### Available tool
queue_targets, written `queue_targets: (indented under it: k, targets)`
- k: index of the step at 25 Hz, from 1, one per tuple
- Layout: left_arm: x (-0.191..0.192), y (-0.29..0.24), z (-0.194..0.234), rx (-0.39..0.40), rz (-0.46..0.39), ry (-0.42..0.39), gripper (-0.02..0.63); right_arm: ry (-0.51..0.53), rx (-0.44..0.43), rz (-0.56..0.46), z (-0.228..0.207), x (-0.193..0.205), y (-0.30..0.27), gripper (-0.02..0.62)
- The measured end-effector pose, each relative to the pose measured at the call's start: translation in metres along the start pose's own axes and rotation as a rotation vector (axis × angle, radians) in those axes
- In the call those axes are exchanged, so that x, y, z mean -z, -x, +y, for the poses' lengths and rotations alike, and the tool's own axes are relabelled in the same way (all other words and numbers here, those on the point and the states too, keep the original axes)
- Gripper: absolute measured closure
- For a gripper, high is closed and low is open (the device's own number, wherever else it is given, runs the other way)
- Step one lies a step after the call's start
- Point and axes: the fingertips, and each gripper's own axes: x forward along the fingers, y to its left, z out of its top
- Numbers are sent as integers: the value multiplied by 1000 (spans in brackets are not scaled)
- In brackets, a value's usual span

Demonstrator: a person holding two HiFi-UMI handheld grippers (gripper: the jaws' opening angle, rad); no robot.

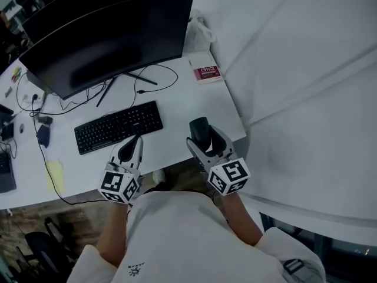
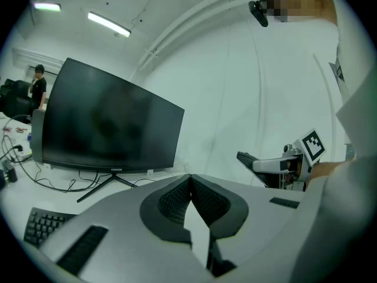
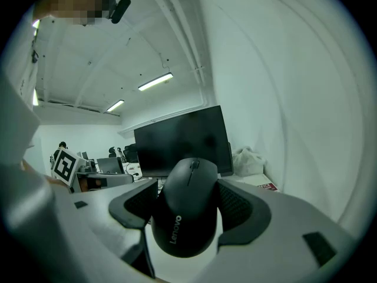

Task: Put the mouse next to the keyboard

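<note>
Black matte mouse point(image 3: 187, 214) clamped between fingers point(image 3: 237, 211) of right gripper point(image 3: 187, 184); left gripper point(image 2: 189, 181) fingers point(image 2: 171, 203) pressed together.

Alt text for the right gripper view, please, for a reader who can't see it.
A black mouse is clamped between the jaws of the right gripper, its scroll wheel facing the camera. Behind it stands a dark monitor, with ceiling lights above and a white wall on the right.
</note>
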Motion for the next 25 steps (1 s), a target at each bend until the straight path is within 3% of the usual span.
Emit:
queue_targets:
  k: [25]
  targets:
    - [5, -14, 35, 65, 26, 10, 595, -5, 46, 21, 13, 3, -35, 270]
